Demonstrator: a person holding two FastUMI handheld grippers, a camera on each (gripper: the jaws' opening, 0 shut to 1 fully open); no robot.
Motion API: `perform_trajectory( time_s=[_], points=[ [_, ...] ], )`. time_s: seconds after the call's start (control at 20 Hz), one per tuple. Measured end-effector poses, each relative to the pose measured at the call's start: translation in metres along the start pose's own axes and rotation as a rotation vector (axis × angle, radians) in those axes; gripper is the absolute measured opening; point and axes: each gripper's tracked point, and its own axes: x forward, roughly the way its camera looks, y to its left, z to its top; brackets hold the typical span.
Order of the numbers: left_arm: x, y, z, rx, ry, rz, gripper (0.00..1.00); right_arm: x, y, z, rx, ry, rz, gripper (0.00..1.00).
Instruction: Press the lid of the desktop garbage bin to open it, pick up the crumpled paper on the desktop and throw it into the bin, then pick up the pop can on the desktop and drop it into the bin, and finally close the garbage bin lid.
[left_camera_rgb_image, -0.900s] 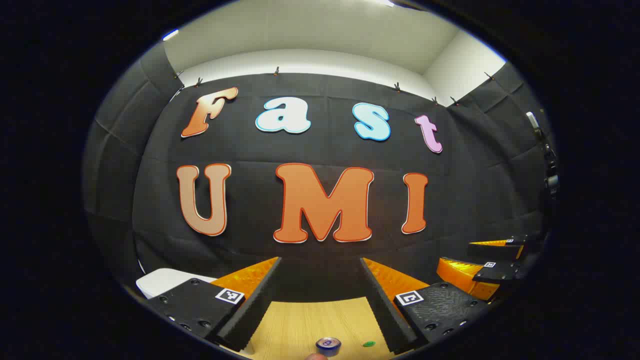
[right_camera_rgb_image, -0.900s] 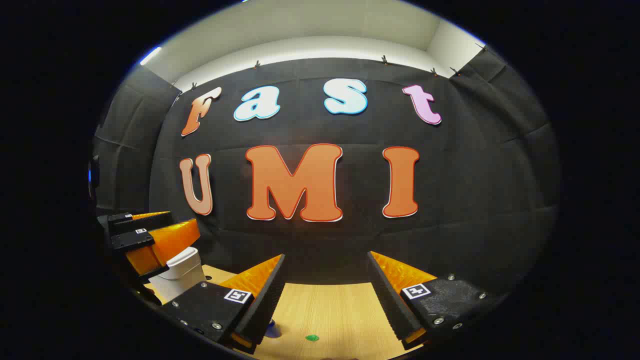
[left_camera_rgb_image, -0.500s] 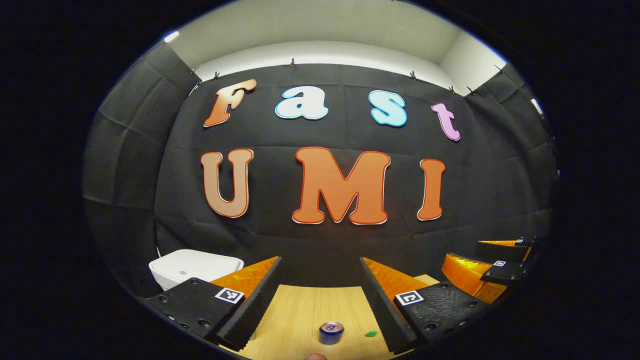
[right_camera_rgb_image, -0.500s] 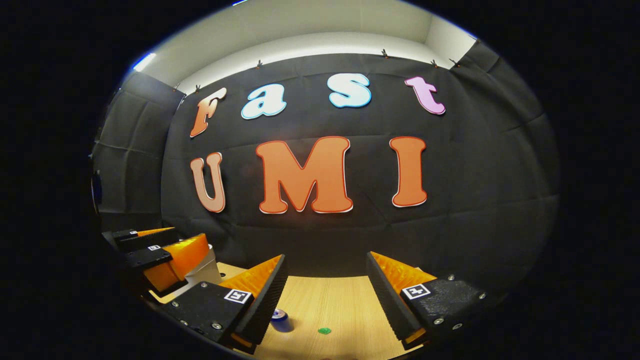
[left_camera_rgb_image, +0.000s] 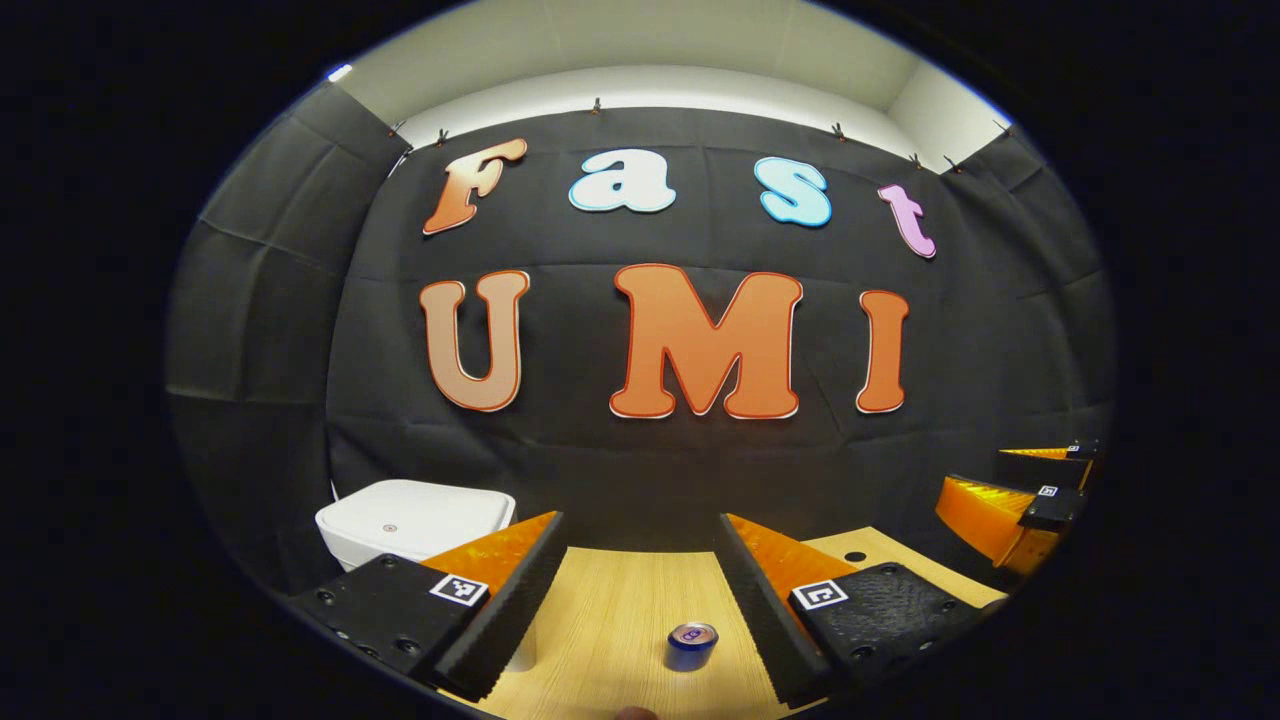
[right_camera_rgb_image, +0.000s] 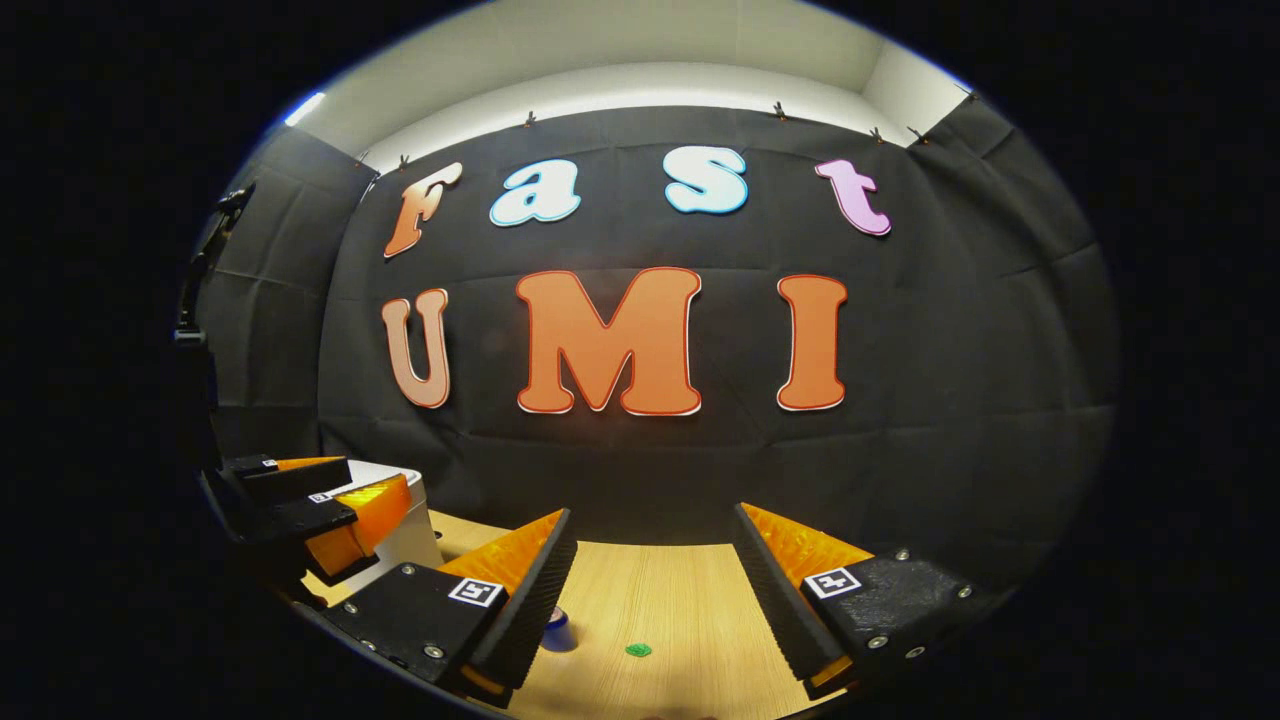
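The white bin (left_camera_rgb_image: 410, 518) stands at the table's back left with its lid down. It also shows in the right gripper view as the bin (right_camera_rgb_image: 415, 535), partly behind the other gripper. A blue pop can (left_camera_rgb_image: 692, 645) stands upright on the wooden table, low between my left gripper's fingers. My left gripper (left_camera_rgb_image: 640, 522) is open and holds nothing. My right gripper (right_camera_rgb_image: 653, 513) is open too, with nothing in it. Its left finger hides most of the can (right_camera_rgb_image: 556, 633). The left gripper (right_camera_rgb_image: 305, 500) hangs in front of the bin, fingers apart.
A small green scrap (right_camera_rgb_image: 638, 650) lies on the wooden table (right_camera_rgb_image: 680, 610) near the can. A round hole (left_camera_rgb_image: 855, 556) is in the tabletop at the right. The right gripper (left_camera_rgb_image: 1025, 500) hangs at the far right of the left gripper view.
Both views have tipped downward, so more tabletop shows. The left gripper view has swung toward the bin, whose whole lid now shows. The can sits higher in that view.
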Motion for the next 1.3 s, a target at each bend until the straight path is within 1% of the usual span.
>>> perform_trajectory(
  time_s=[0.5, 1.3],
  points=[
    [0.006, 0.000, 0.013, 0.012, -0.068, -0.013, 0.94, -0.002, 0.007, 0.003, -0.022, -0.008, -0.010, 0.93],
    [0.006, -0.003, 0.015, 0.012, -0.077, -0.028, 0.94, 0.000, 0.006, -0.004, -0.020, 0.007, -0.010, 0.93]
  ],
)
